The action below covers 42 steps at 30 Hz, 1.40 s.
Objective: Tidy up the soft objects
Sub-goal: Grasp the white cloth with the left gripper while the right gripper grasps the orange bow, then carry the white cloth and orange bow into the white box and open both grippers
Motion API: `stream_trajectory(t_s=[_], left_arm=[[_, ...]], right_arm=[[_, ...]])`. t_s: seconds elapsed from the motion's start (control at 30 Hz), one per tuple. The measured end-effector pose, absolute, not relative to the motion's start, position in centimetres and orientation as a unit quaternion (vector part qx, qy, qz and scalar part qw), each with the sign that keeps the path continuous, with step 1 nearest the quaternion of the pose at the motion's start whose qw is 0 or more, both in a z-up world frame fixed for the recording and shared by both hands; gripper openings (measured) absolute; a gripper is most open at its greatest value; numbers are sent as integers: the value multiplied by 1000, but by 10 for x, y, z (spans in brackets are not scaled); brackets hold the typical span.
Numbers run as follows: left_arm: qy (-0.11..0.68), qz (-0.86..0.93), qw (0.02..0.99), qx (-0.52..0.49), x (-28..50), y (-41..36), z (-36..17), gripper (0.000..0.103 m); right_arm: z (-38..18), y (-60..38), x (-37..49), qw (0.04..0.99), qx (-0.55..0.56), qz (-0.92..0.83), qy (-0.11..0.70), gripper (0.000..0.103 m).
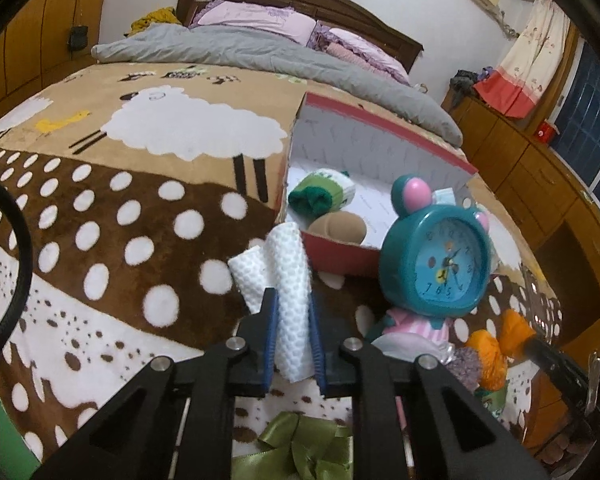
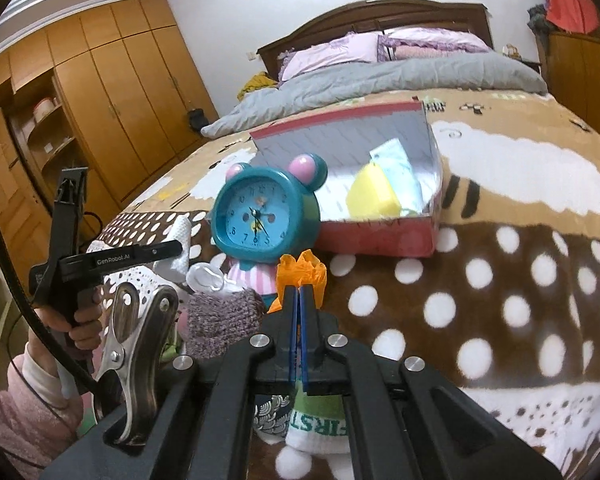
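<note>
- The white cloth is seen as soft fabric with a dimpled, waffle-like weave, matt throughout.
- The left tongs are made of matt black plastic, with ribbed blue pads and shiny metal bolts.
- The alarm clock is moulded in glossy teal plastic, with smooth pink ears.
- The blanket on the bed is shown as thick, fuzzy fleece.
- The box is made of cardboard, red outside and white within.
- The orange piece held in the right tongs is crinkled and thin.
- The spring clamp is of polished metal.
- The wardrobe is faced in smooth, satin wood.
</note>
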<state>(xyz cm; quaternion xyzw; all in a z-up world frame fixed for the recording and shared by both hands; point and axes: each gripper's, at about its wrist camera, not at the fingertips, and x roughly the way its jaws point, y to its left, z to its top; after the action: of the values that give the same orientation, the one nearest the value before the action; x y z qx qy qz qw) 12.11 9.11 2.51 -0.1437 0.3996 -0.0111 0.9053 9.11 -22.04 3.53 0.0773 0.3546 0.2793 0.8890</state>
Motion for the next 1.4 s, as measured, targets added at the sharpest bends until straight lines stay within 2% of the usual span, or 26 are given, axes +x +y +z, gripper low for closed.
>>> stream_trajectory(t_s=[0.33, 0.77, 1.1, 1.4], left_arm=[[379, -29, 917, -120, 126, 83, 53, 16], [365, -59, 927, -56, 174, 54, 89, 16], [361, -57, 930, -20, 215, 42, 99, 16], [376, -53, 924, -32, 248, 47, 85, 16]], right_arm=[[50, -224, 90, 898, 62, 265, 345, 2], [86, -233, 113, 918, 29, 234, 319, 2], [101, -230, 147, 925, 11, 220, 309, 2], [104, -220, 186, 924, 16, 216, 315, 2]])
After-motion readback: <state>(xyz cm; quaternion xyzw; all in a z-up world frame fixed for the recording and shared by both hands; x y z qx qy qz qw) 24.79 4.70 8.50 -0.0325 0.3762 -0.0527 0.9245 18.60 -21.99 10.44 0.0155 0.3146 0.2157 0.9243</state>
